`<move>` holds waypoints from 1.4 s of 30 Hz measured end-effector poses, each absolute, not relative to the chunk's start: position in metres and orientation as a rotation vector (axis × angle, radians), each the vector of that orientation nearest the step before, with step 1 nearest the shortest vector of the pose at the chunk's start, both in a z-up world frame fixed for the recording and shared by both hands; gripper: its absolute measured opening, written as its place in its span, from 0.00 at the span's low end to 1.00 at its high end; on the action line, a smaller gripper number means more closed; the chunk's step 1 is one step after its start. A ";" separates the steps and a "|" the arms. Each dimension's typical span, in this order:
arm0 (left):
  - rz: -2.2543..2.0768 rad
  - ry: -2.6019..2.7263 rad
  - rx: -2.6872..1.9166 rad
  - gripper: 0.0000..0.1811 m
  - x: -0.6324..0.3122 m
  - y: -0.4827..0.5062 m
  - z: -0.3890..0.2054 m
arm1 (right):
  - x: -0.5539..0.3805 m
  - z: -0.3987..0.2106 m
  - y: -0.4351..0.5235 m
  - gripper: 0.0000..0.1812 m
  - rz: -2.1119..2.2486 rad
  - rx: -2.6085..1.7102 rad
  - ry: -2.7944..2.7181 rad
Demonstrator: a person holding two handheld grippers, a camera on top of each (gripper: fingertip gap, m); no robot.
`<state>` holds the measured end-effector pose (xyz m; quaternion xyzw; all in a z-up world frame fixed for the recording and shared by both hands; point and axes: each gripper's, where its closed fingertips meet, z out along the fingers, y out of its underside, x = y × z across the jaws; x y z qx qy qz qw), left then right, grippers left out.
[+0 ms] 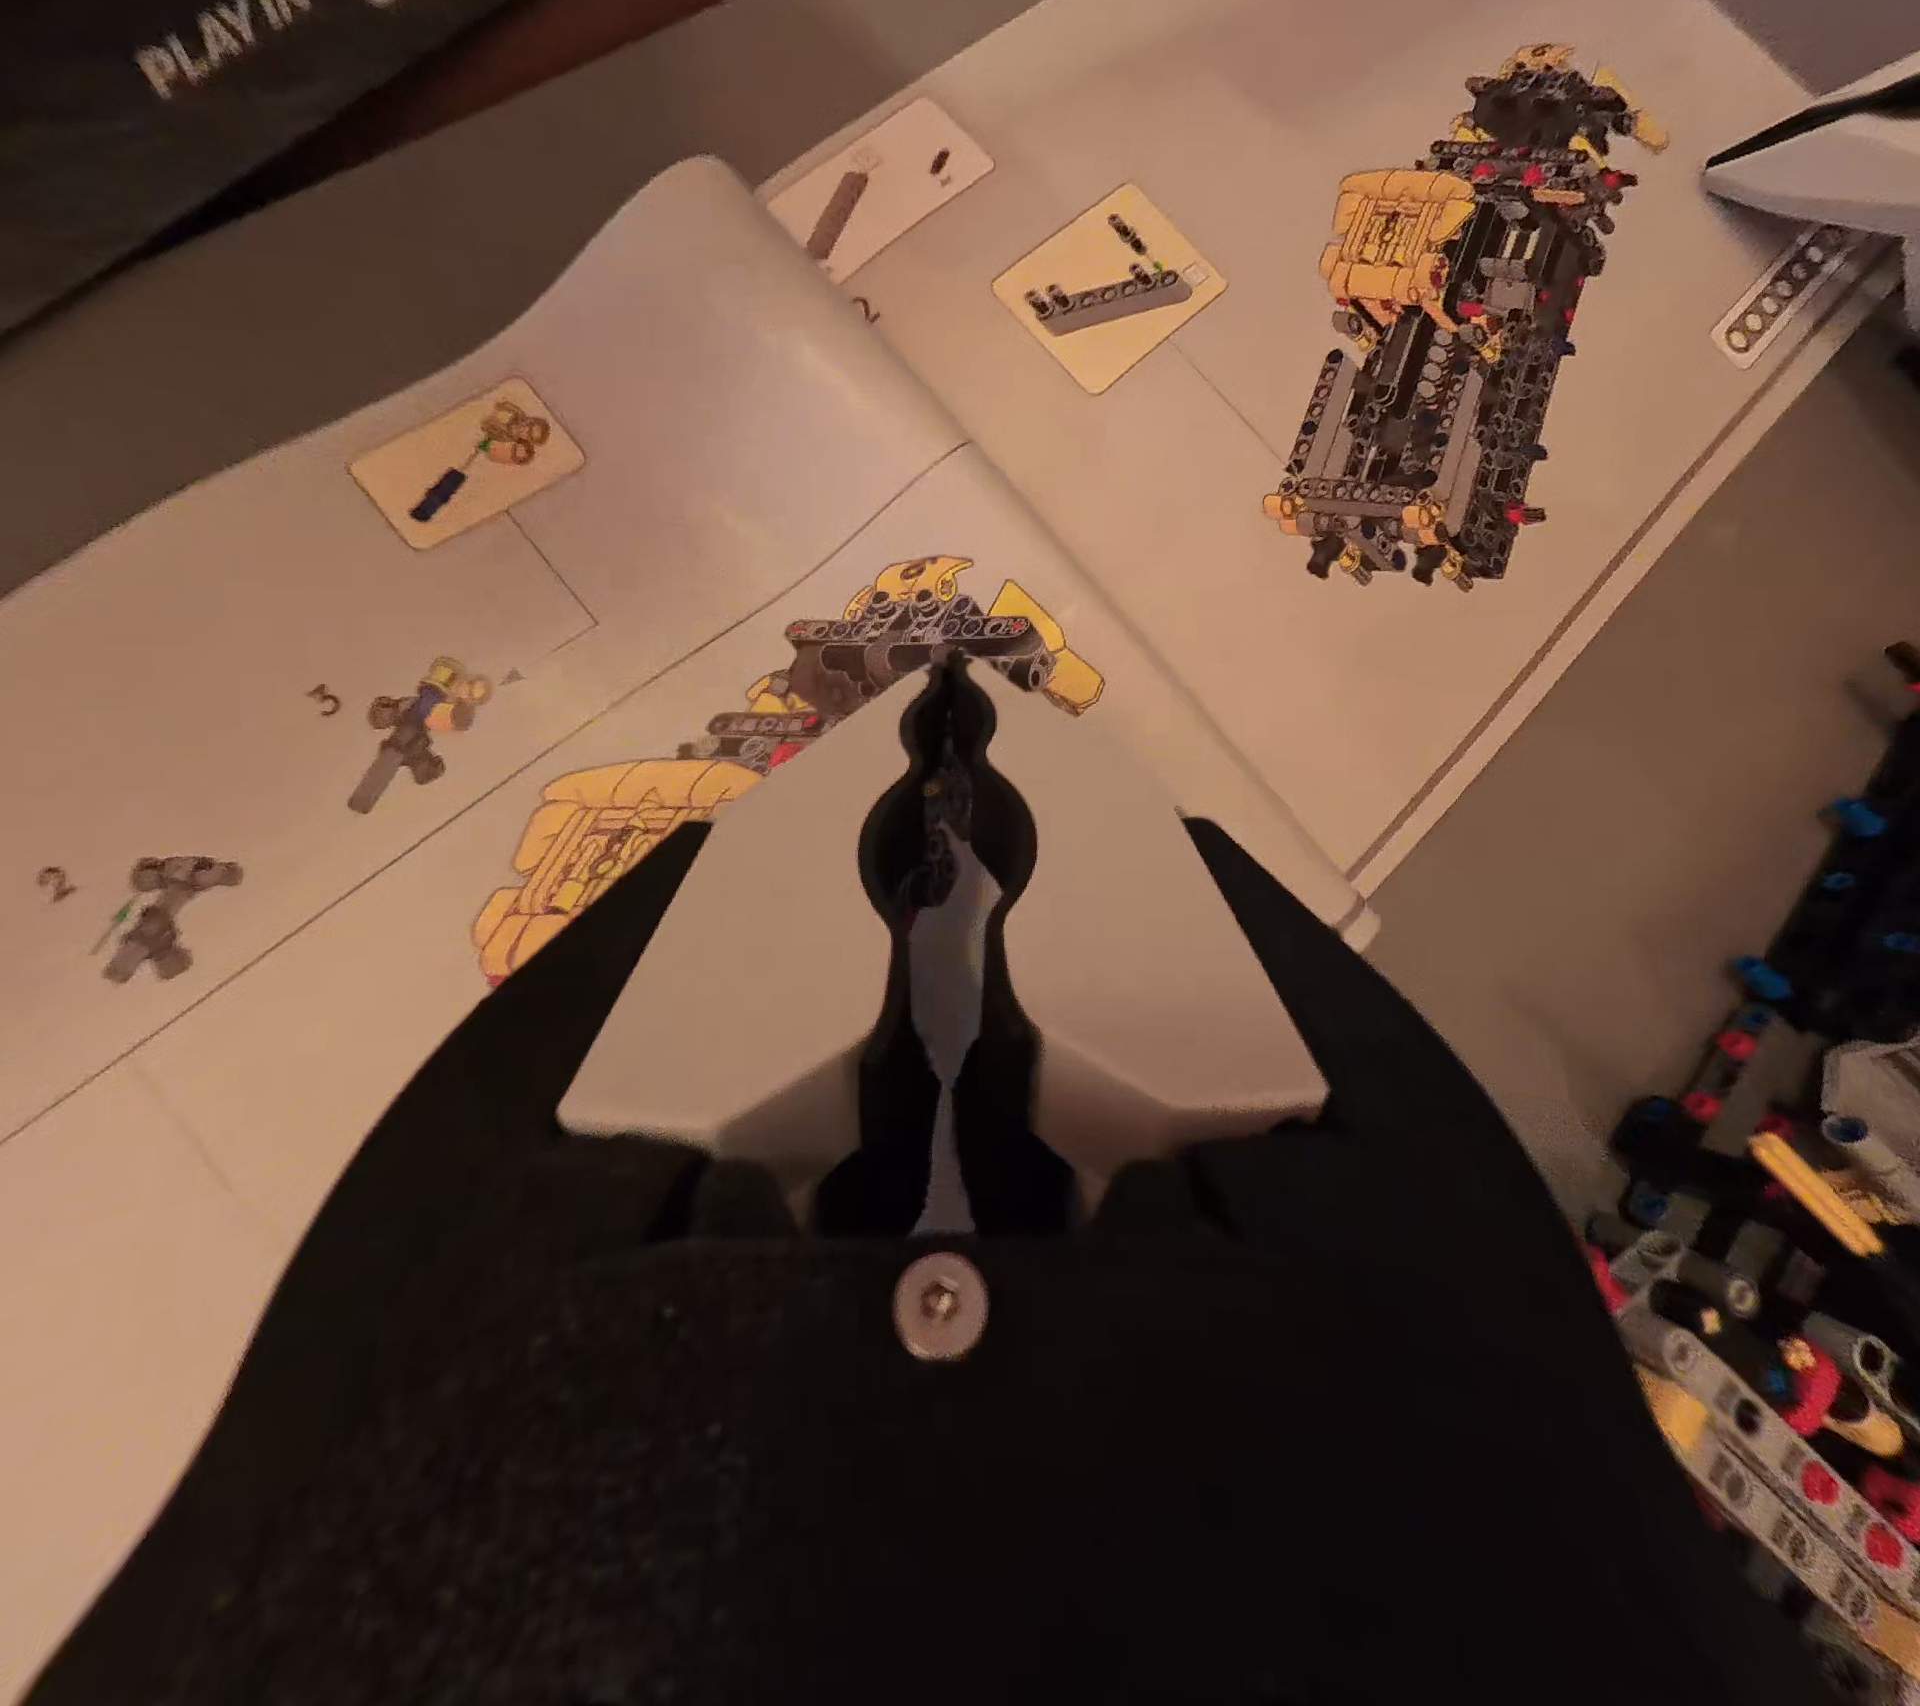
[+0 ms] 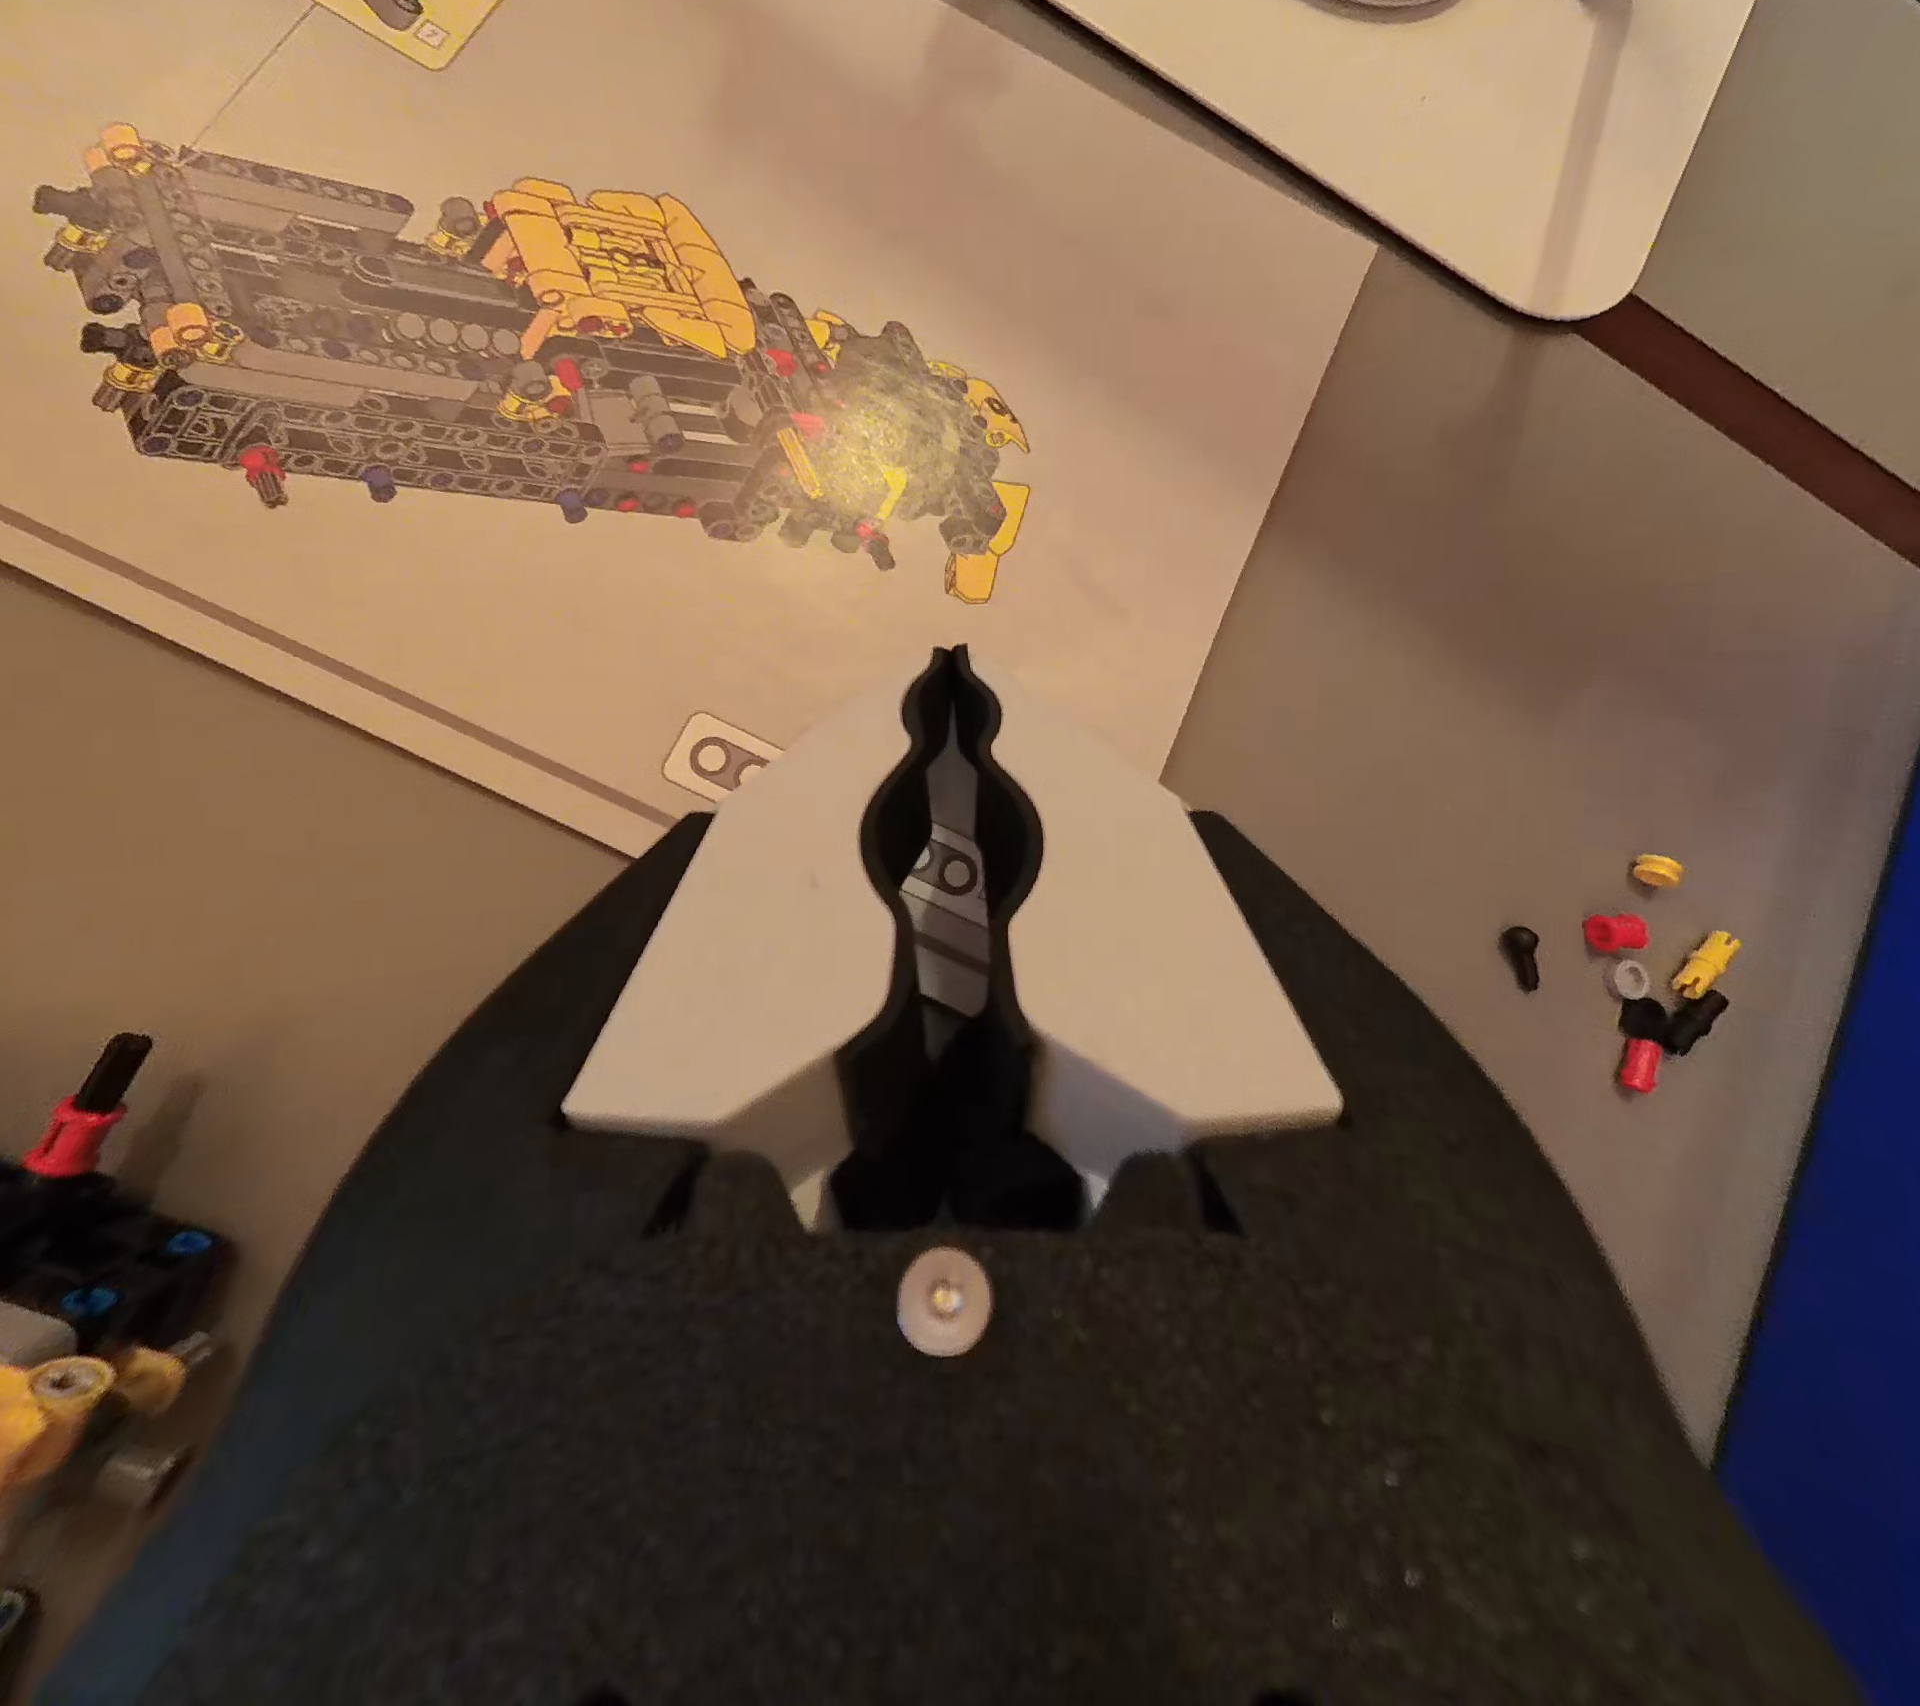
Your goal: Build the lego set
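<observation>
While the model (image 1: 1787,1261) lies partly built at the table's edge, black and grey beams studded with red, blue and yellow pins, much of the set is judged still to be assembled: the open booklet (image 1: 1195,98) shows a longer chassis with a yellow seat, and a cluster of loose pins (image 2: 1642,981) sits unused on the table (image 2: 1558,617) to the right. In the right wrist view a corner of the model (image 2: 94,1241) shows at lower left, near the booklet (image 2: 727,98) but apart from both tools. The left gripper (image 1: 948,669) hovers over the booklet's left page with its fingers (image 1: 1101,929) closed together, tips meeting; nothing is clearly held, though the printed page shows through the slot between them. The right gripper (image 2: 956,654) likewise has its fingers (image 2: 1101,929) pressed together and empty, poised above the booklet's lower edge, touching nothing that I can tell.
</observation>
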<state>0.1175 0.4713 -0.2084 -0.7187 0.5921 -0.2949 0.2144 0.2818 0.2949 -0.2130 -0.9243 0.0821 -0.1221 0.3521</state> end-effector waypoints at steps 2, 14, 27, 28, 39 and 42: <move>-0.862 1.650 -1.999 0.00 0.118 0.473 -0.210 | 0.282 -0.213 0.295 0.00 -0.321 -2.391 0.225; -0.872 1.490 -1.944 0.05 0.098 0.494 -0.168 | 0.269 -0.195 0.286 0.03 -0.236 -2.413 0.311; -0.756 1.677 -1.895 0.15 -0.183 0.464 -0.136 | 0.141 -0.113 0.186 0.14 -0.269 -1.779 0.271; -0.787 1.670 -1.912 0.15 -0.187 0.457 -0.141 | 0.141 -0.115 0.183 0.14 -0.291 -1.767 0.279; -0.554 2.084 -1.539 0.15 -0.135 0.456 -0.173 | 0.140 -0.120 0.186 0.14 -0.233 -1.774 0.268; -0.511 2.309 -1.392 0.15 -0.105 0.455 -0.182 | 0.139 -0.121 0.185 0.14 -0.206 -1.773 0.276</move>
